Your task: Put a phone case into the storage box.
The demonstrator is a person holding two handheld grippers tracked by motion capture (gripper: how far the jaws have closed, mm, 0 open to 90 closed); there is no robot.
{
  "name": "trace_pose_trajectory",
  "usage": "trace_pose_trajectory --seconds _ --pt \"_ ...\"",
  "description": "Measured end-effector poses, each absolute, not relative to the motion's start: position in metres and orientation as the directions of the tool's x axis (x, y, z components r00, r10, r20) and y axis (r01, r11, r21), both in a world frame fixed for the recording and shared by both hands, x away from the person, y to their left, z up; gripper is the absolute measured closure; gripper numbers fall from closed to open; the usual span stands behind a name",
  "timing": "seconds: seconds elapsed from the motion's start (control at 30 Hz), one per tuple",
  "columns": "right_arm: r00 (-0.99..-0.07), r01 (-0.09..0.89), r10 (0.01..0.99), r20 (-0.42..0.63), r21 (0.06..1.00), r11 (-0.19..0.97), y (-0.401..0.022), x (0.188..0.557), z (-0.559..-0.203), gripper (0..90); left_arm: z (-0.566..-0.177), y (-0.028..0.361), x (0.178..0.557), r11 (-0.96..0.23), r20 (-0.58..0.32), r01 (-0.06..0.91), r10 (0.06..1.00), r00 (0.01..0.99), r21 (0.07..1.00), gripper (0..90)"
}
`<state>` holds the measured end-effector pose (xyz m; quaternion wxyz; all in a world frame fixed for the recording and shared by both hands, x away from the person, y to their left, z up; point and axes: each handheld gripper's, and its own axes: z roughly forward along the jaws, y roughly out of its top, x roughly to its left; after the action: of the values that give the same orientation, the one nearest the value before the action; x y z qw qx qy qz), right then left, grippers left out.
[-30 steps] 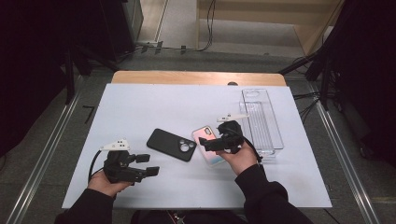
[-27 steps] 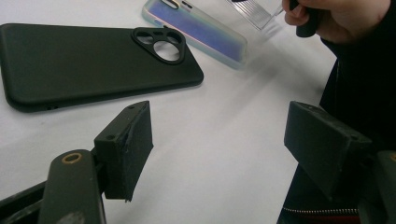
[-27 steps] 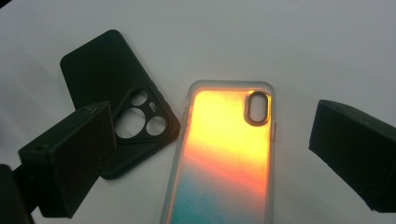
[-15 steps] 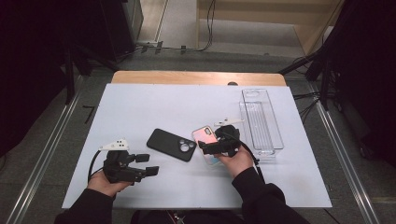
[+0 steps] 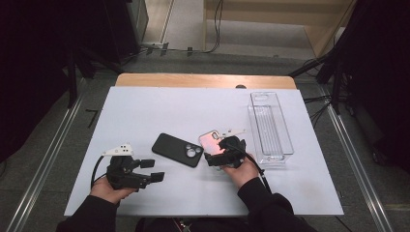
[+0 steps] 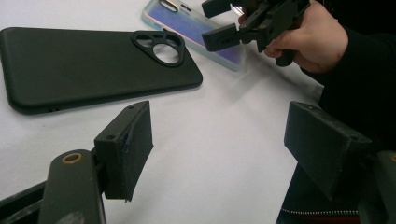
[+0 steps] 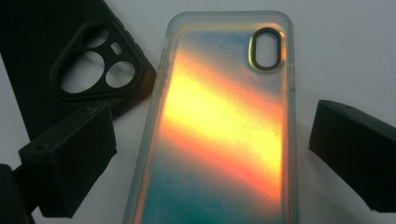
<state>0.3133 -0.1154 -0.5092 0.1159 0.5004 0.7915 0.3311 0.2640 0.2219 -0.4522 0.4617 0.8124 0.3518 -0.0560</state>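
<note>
The right tongs [image 5: 218,155] hang directly over the iridescent phone case [image 7: 219,126], jaws spread and empty, one jaw outside each long edge. The case lies flat on the bench [image 5: 145,111], back up, near the middle and toward the person's right. Its long axis runs straight ahead between the jaws in the right gripper view, camera cutout at the far end. A grasp across the narrow width therefore appears to need only a descent and a closing; no rotation seems required.

The black phone case [image 5: 178,149] lies just beside the iridescent case on its left. In the right gripper view its camera corner sits close to the left jaw, so clearance there is tight and contact is a risk. The side under the right jaw is bare bench.

The clear tray [image 5: 270,126] stands to the right, long axis pointing away from the person, with open room between it and the case.

The left tongs [image 5: 145,170] are farther off, spread, holding nothing, low over the bench's near left part.
</note>
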Motion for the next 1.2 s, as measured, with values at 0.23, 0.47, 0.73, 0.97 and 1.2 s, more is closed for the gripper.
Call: trace_pose_trajectory --seconds 0.23,0.47,0.73,0.97,1.2 --pt "-0.478 0.668 0.877 0.047 0.667 0.329 -0.111 0.305 -0.519 6.1 -0.452 0.222 0.264 -0.325 -0.416 0.621 0.517 0.748 0.713 24.0" --pt "-0.475 0.648 0.880 0.025 0.685 0.331 -0.110 0.302 -0.521 7.2 -0.452 0.221 0.264 -0.325 -0.414 0.621 0.519 0.748 0.714 24.0" --pt "-0.482 0.637 0.876 0.030 0.698 0.327 -0.111 0.300 -0.521 13.4 -0.451 0.221 0.264 -0.319 -0.417 0.623 0.521 0.745 0.714 24.0" --pt "-0.480 0.644 0.876 0.038 0.693 0.323 -0.113 0.301 -0.520 14.1 -0.450 0.218 0.265 -0.317 -0.429 0.630 0.515 0.742 0.709 24.0" --pt "-0.472 0.662 0.878 0.081 0.690 0.292 -0.118 0.303 -0.516 14.4 -0.449 0.216 0.264 -0.313 -0.429 0.627 0.512 0.744 0.714 23.9"
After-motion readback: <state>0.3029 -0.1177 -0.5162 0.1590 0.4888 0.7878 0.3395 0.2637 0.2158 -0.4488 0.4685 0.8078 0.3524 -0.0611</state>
